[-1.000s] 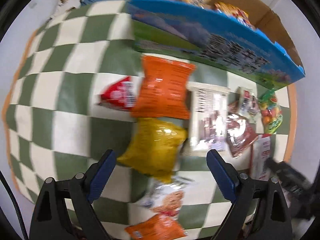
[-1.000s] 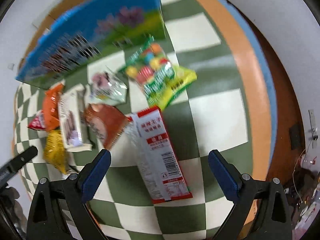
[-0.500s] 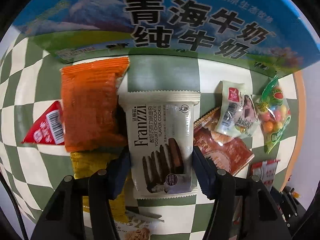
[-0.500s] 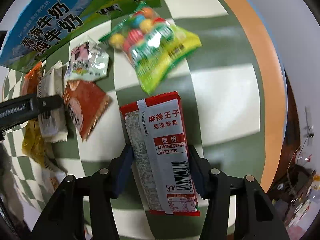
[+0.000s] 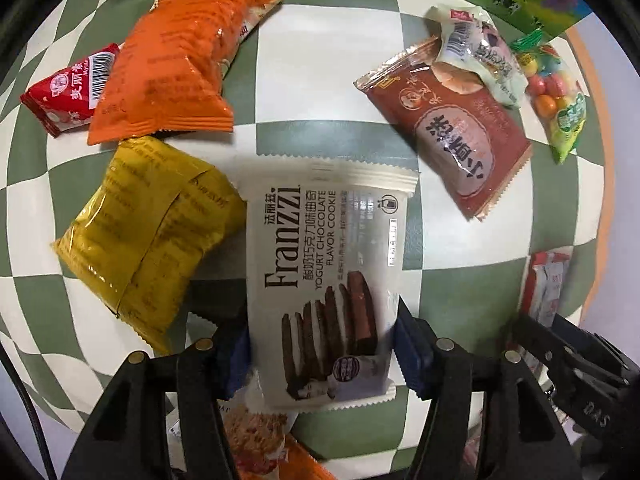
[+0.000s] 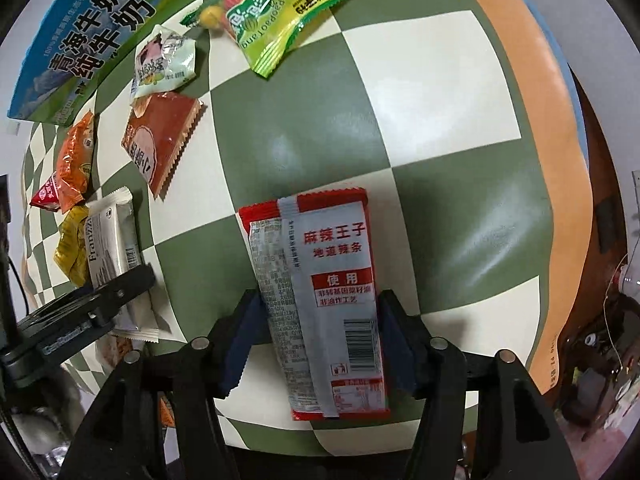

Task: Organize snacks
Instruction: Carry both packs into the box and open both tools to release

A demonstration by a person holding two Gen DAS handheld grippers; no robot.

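White cookie pack [image 5: 326, 276] and red-grey strip packet [image 6: 320, 300] upright.

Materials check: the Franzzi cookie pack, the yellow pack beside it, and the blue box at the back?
Franzzi pack: thin plastic film, pale satin sheen, crimped saw-tooth end seals.
Yellow pack: glossier film, possibly foil-lined; bright glints on sharp creases.
Blue box: printed cardboard by the look; flat stiff panel, dull print, straight edges.
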